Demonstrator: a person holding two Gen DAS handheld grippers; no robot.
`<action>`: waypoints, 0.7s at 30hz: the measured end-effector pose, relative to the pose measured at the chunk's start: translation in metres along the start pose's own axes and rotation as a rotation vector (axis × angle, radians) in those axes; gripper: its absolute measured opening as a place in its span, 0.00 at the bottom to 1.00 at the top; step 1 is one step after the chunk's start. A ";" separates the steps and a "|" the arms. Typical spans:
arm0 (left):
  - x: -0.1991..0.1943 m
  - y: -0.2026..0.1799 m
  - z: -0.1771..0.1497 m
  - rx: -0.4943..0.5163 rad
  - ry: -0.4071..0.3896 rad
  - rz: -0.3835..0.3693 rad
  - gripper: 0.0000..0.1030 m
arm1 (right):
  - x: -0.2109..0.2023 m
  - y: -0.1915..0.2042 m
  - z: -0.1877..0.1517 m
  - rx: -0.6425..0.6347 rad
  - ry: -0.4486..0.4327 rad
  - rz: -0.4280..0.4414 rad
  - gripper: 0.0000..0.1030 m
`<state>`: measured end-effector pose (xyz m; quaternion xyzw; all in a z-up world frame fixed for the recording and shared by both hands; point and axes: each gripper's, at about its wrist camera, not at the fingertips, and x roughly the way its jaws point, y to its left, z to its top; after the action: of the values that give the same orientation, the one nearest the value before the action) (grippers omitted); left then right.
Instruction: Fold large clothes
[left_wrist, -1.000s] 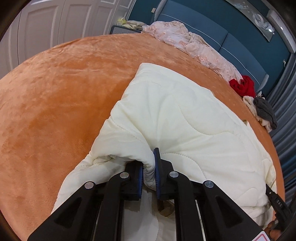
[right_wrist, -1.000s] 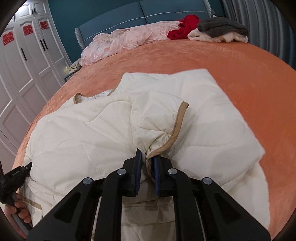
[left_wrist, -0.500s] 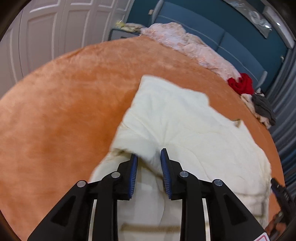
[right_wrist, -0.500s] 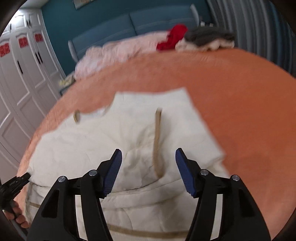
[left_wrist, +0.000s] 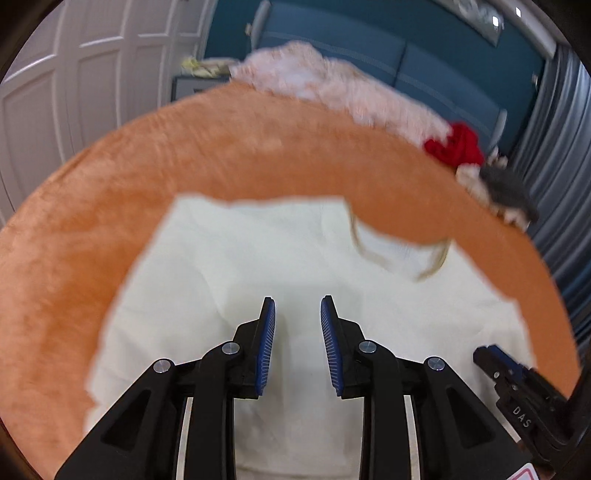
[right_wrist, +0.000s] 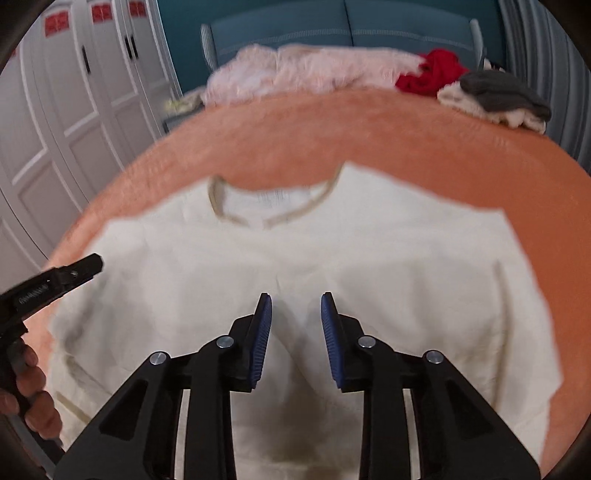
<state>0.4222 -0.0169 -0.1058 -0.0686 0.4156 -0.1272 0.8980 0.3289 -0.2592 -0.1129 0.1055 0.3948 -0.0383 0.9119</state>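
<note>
Left wrist view: left claw (left_wrist: 297, 314) has its blue pads parted with nothing between them, hanging over the cream quilted jacket (left_wrist: 258, 266); its jaws opened up within the last second and have since held about steady. Right wrist view: right claw (right_wrist: 295, 312) also parted and empty above the same jacket, jaws having just closed part-way from a wider gap, no cloth in them. Jacket lies spread flat on the orange bed cover (right_wrist: 388, 136), tan-trimmed neckline (right_wrist: 273, 218) pointing toward the headboard end, both frames blurred. Right claw shows at the lower right edge of the left view (left_wrist: 517, 387); left claw and the hand (right_wrist: 33, 398) gripping it show at the left edge of the right view. Further up the bed, well apart from the jacket: a pink lacy garment (right_wrist: 306, 70), a red garment (right_wrist: 432, 74), then a grey and cream pile (right_wrist: 498, 98). Blue headboard (right_wrist: 332, 26) behind, white wardrobe doors (right_wrist: 55, 110) at the left.
</note>
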 end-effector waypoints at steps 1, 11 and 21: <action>0.013 -0.001 -0.010 0.017 0.018 0.021 0.25 | 0.003 -0.001 -0.006 0.001 0.007 -0.003 0.24; 0.026 0.004 -0.040 0.053 -0.060 0.016 0.27 | 0.013 -0.011 -0.024 0.031 -0.028 0.029 0.24; 0.028 -0.003 -0.041 0.078 -0.070 0.049 0.27 | 0.015 -0.012 -0.029 0.024 -0.045 0.029 0.25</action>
<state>0.4077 -0.0286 -0.1519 -0.0277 0.3805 -0.1186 0.9167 0.3169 -0.2646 -0.1449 0.1212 0.3722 -0.0321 0.9196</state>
